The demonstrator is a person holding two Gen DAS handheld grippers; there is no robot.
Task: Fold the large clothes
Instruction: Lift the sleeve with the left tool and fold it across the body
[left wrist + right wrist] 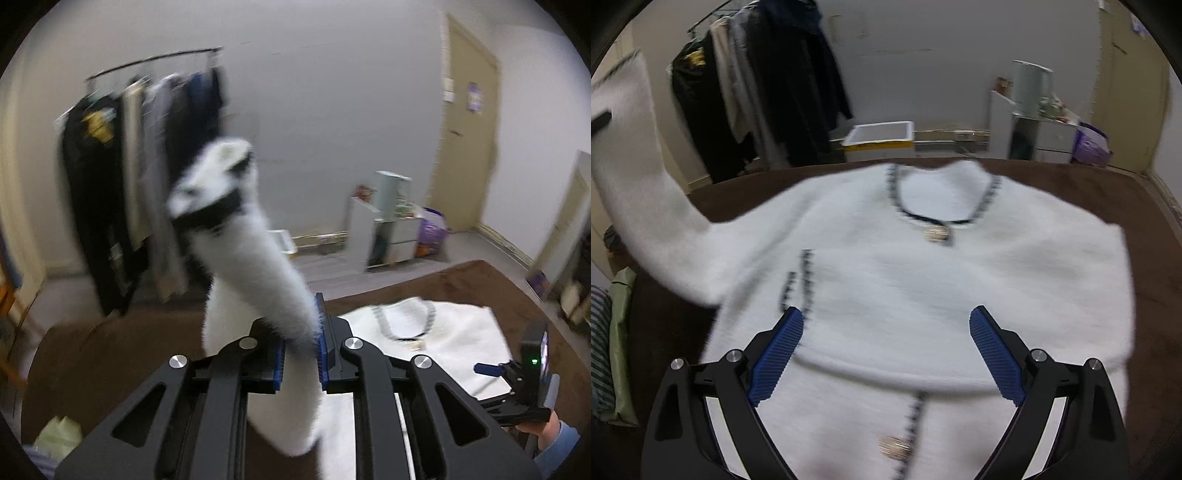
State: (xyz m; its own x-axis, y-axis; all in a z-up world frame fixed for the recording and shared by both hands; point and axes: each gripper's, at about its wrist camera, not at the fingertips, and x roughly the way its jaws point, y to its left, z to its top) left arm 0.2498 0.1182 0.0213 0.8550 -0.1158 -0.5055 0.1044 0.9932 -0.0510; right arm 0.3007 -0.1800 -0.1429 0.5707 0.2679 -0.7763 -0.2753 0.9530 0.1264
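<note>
A white fuzzy cardigan [923,280] with black trim and gold buttons lies on the brown surface [1108,184]. Its right side is folded over the body. My left gripper [300,354] is shut on the cardigan's left sleeve [258,266] and holds it up in the air; the black-trimmed cuff [218,184] flops above. The raised sleeve shows at the left of the right wrist view [639,184]. My right gripper [886,354] is open and empty, hovering over the cardigan's lower front. It also shows in the left wrist view [517,373].
A clothes rack [140,166] with dark garments stands behind the surface. A white box [879,142], a small cabinet [1034,122] and a purple bag [1093,146] stand by the far wall. Folded green and striped cloth [613,332] lies at the left edge.
</note>
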